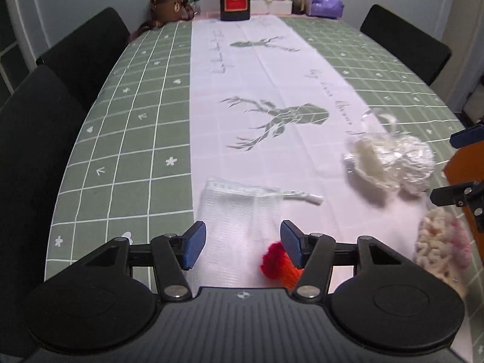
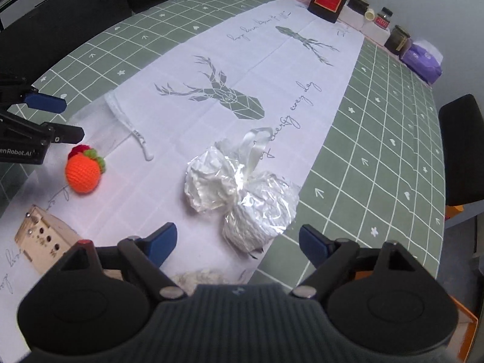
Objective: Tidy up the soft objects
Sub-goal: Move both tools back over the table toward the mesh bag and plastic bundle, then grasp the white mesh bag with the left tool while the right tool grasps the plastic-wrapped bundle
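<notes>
Right gripper [image 2: 237, 240] alone sees wooden box [image 2: 42, 246].

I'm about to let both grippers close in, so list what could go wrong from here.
1. The left gripper hangs with open jaws over the white mesh pouch, and the orange crochet ball sits by its right pad; closing could catch the ball as well, or knock it rolling.
2. The plastic-wrapped white yarn bundle looks slippery and wide for the right gripper; it may slide out, or the ribbon loop could snag.
</notes>
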### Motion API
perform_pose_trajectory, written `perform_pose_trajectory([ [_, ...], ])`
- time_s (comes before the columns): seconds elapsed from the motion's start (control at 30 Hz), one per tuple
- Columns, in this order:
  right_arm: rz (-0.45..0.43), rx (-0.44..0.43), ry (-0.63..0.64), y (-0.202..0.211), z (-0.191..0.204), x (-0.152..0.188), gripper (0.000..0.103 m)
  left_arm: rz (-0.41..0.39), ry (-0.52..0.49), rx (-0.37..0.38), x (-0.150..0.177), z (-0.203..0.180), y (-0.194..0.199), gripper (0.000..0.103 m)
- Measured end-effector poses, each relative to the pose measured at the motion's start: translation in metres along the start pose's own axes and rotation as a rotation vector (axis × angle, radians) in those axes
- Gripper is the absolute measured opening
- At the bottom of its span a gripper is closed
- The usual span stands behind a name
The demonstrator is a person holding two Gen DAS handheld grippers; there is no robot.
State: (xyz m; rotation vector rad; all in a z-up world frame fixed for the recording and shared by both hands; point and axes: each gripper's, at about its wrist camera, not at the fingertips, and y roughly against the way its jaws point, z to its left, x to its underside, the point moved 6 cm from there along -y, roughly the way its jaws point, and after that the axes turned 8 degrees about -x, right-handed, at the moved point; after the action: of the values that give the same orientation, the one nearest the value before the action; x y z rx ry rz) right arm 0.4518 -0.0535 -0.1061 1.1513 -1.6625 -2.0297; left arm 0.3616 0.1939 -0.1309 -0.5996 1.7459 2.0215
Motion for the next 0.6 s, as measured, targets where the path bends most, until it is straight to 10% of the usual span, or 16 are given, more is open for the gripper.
perform_pose_trajectory([
  [0.4,0.063,0.019,0.016,-0.053,-0.015,-0.018,0.088,0.054,0.043,-0.021,0.009,0.001,-0.032,0.065],
  [0.6,0.048,0.013,0.012,-0.056,-0.016,-0.016,0.080,0.038,0.054,-0.025,0.012,-0.003,-0.032,0.042],
])
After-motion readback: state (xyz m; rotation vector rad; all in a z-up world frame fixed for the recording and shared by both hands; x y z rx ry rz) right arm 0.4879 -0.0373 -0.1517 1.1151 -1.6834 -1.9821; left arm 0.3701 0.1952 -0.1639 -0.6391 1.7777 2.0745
